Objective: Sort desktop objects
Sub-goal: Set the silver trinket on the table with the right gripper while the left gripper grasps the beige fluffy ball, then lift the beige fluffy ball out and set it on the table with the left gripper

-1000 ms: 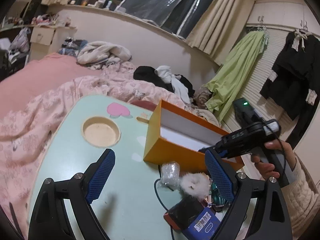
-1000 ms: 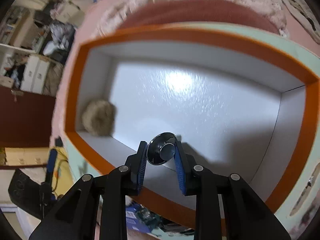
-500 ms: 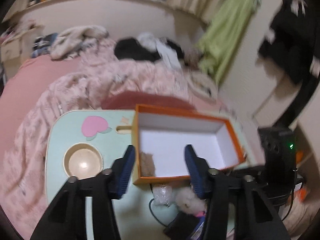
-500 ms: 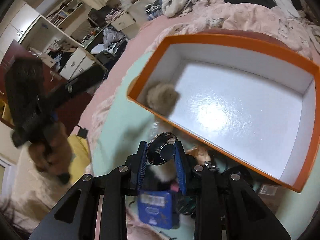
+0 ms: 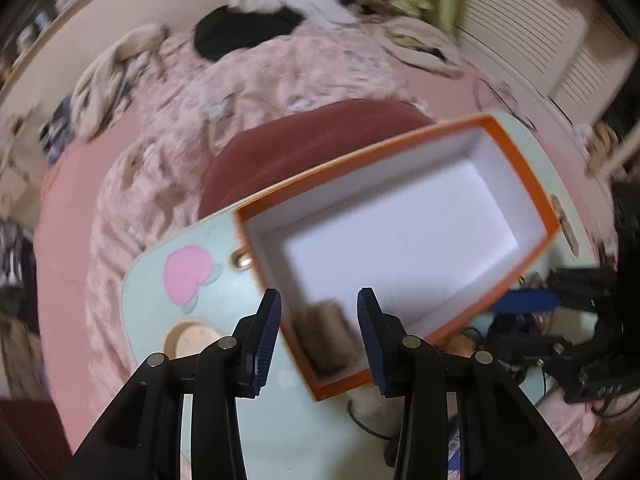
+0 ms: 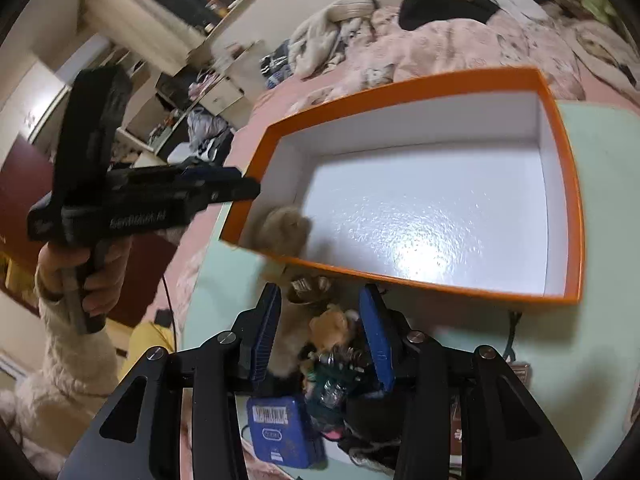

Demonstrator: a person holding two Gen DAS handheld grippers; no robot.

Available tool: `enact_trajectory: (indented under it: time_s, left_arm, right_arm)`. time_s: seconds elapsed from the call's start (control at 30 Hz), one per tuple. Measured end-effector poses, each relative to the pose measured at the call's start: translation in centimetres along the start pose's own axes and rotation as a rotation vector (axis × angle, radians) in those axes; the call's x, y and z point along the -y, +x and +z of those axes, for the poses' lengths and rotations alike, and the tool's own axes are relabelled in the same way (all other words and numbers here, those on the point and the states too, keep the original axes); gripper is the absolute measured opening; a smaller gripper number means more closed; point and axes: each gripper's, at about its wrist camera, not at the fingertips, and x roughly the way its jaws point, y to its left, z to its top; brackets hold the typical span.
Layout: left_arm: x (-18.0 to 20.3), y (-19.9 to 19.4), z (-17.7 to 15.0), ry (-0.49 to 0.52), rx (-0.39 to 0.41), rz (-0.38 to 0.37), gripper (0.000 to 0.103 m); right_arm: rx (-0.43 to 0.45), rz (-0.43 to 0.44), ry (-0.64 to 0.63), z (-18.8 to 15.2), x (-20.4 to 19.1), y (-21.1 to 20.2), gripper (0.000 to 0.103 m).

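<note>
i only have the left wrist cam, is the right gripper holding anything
observer: no. the right gripper has nothing between its pads and its jaws are opening, above a pile in front of the box.
operator: whats in that pile
observer: a blue barcoded case and an orange plush, among smaller clutter i can't make out.
operator: and how does my left gripper look from outside
observer: the left gripper is held by a hand. its tip is by the box corner with the fluff ball. its jaws are closing with nothing between them.
</note>
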Motion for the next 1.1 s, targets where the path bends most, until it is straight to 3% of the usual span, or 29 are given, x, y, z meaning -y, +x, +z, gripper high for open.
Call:
enact_trajectory:
  time_s: [0.1, 0.33, 0.47, 0.57, 0.6, 0.77, 0.93, 1.1]
  left_arm:
    - [1.0, 0.9, 0.2, 0.021, -0.082, -0.022, 0.037]
    - [0.6, 5.4, 0.5, -0.044, -0.313, 0.025, 0.035]
    - [1.5, 6.5, 0.7, -0.015, -0.340, 0.087, 0.030]
    - [1.2, 6.3, 0.7, -0.037, -0.305, 0.058, 0.017]
    - [0.8, 6.1, 0.6, -0.053, -0.289, 0.076, 0.003]
    - [-1.4, 5.0, 0.5, -0.158, -0.191, -0.067, 0.001]
    - [-2.1, 0.0, 0.1, -0.257, 0.017, -0.274, 0.001]
    - [0.5, -4.6, -2.0, -0.257, 0.162, -0.447, 0.001]
  right_arm:
    - [0.016, 0.006, -0.009, -0.1, -0.1, -0.4, 0.043]
    - [0.049, 0.046, 0.018, -0.5, 0.8, -1.0, 0.043]
    - [0.045, 0.075, 0.049, -0.5, 1.5, -1.1, 0.047]
    - [0.066, 0.062, 0.043, -0.5, 1.5, -1.4, 0.047]
    - [0.069, 0.062, 0.040, -0.5, 1.5, -1.4, 0.047]
    - [0.070, 0.068, 0.046, -0.3, 1.9, -1.4, 0.047]
    - [0.078, 0.076, 0.040, -0.2, 1.9, -1.5, 0.047]
    - [0.103, 0.092, 0.035, -1.0, 1.8, -2.3, 0.047]
